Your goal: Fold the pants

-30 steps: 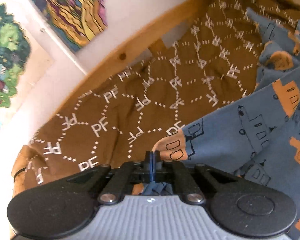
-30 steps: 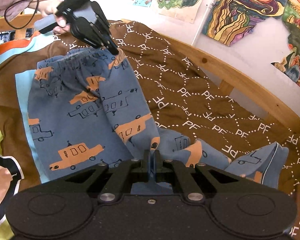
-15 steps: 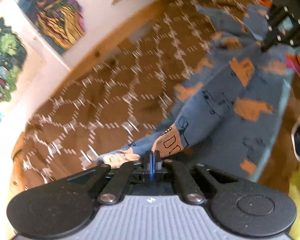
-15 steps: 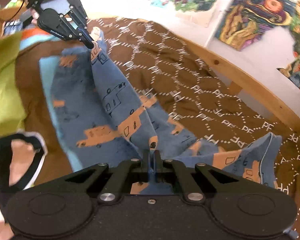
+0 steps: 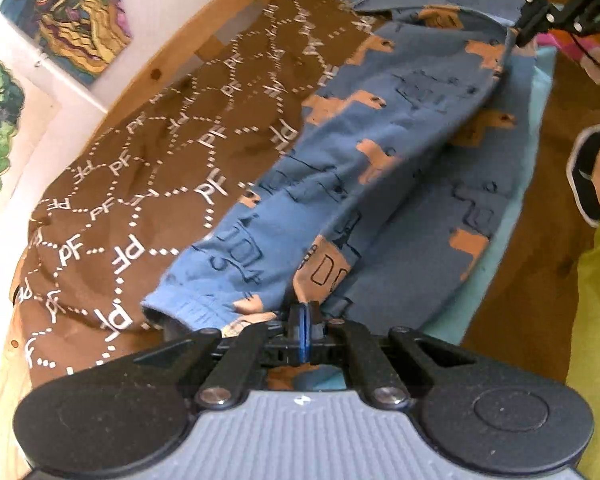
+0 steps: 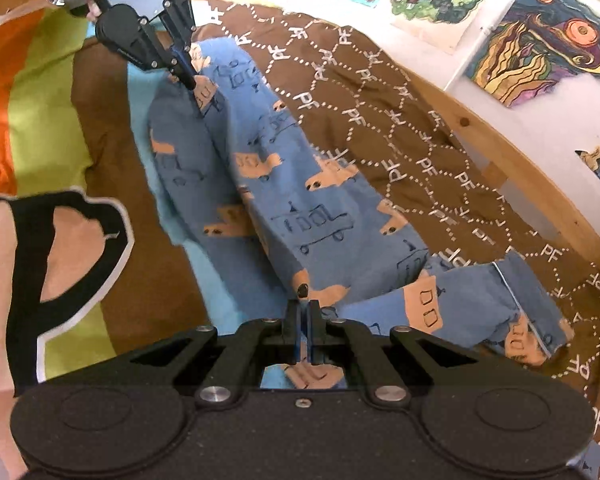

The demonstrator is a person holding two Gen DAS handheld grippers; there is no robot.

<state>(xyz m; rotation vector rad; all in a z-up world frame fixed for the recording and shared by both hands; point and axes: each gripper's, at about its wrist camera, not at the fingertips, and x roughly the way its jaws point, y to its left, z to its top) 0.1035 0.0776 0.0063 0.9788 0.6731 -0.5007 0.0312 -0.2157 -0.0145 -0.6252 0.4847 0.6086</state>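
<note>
Pants (image 6: pixel 300 200), 2 grippers clamped (waistband blurred)

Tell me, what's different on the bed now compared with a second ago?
Both grippers have carried the blue pants sideways, off the brown PF blanket and onto the light-blue patch, swinging one leg over the other. The left gripper and right gripper stay clamped on the fabric. The blanket hasn't moved.
</note>
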